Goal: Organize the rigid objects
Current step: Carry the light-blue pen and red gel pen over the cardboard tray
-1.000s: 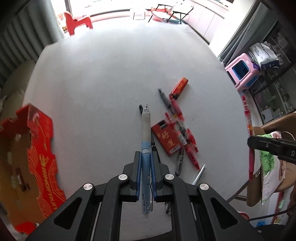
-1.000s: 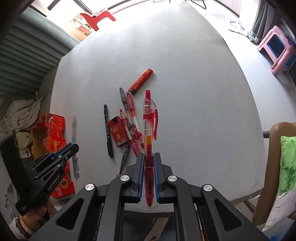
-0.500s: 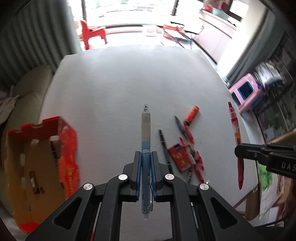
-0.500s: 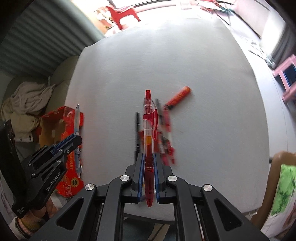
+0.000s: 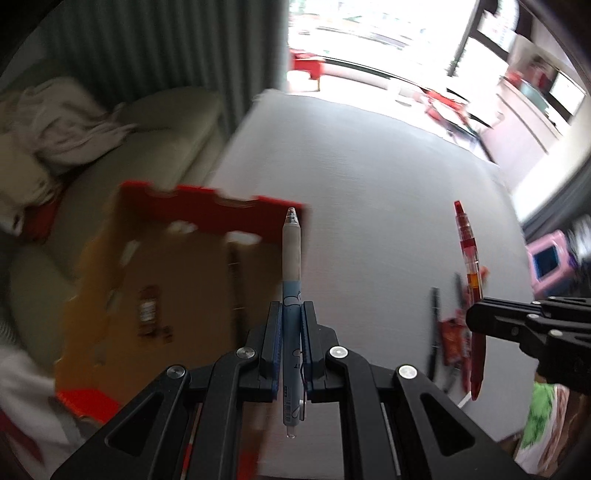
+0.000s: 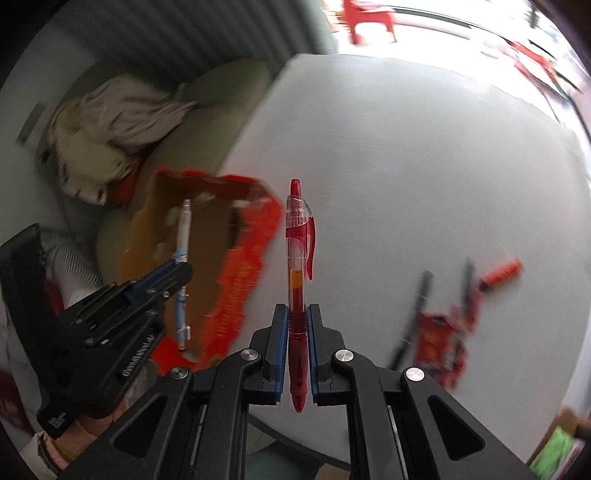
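My left gripper (image 5: pixel 291 325) is shut on a light blue and grey pen (image 5: pixel 291 258), held above the open red cardboard box (image 5: pixel 155 280) at the table's left edge. My right gripper (image 6: pixel 297 332) is shut on a red gel pen (image 6: pixel 297 258), held above the white table (image 6: pixel 406 166) just right of the box (image 6: pixel 236 288). Each gripper shows in the other's view: the right gripper (image 5: pixel 476 321), the left gripper (image 6: pixel 181 273). Several pens and a small red packet (image 6: pixel 436 336) lie on the table at the right.
A beige sofa (image 5: pixel 147 140) with crumpled cloth (image 6: pixel 110 122) sits left of the table. A pink stool (image 5: pixel 550 258) stands beyond the table's right edge. A red chair (image 6: pixel 369 22) is far behind.
Both grippers have swung left with their pens. The red box has come from the left edge of both views toward the middle. The pen pile has shifted right.
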The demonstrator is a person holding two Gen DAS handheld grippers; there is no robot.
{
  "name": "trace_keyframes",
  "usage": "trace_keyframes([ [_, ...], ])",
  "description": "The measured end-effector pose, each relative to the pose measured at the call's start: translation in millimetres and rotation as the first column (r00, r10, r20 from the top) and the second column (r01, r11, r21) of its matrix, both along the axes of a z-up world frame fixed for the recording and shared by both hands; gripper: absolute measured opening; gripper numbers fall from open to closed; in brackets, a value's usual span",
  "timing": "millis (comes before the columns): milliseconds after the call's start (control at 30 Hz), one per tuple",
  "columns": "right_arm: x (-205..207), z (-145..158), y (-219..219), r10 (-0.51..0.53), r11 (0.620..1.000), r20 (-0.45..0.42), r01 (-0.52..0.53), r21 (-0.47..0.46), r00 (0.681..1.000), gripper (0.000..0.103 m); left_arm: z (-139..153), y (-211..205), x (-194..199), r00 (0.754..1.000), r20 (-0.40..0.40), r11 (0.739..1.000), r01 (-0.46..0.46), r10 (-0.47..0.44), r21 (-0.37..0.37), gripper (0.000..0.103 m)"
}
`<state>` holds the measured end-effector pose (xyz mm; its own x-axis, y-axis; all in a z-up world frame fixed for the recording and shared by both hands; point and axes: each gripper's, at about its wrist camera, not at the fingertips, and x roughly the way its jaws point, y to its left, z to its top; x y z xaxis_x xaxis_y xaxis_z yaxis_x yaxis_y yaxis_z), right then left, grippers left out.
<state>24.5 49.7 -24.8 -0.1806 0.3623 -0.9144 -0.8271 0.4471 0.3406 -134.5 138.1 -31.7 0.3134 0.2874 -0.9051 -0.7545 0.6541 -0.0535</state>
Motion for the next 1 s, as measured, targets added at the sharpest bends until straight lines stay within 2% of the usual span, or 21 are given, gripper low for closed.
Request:
trace_keyframes([
  [200,-49.3,-4.8,54.8,0.155,0.988,-0.015,-0.155,0.013,0.988,0.011,-15.0,30.4,-42.8,0.988,-0.066,0.990,-0.139,0.139,0.014,0.010],
  [400,-81.2,-15.6,85.0,0.233,0.972,-0.026,-0.233,0.001,0.972,0.011,-38.3,49.1,-70.8,0.965,-0.135,0.974,-0.225,0.224,0.012,0.010],
  [567,-95.2,-22.5,96.6,0.257,0.966,-0.031,-0.258,-0.012,0.966,0.011,-51.5,54.4,-80.2,0.954,-0.172,0.968,-0.249,0.247,0.008,0.010],
  [1000,-96.7,-34.0,104.7,0.261,0.964,-0.040,-0.263,-0.048,0.964,0.011,-64.5,59.6,-82.1,0.947,-0.190,0.964,-0.265,0.258,-0.009,0.010],
])
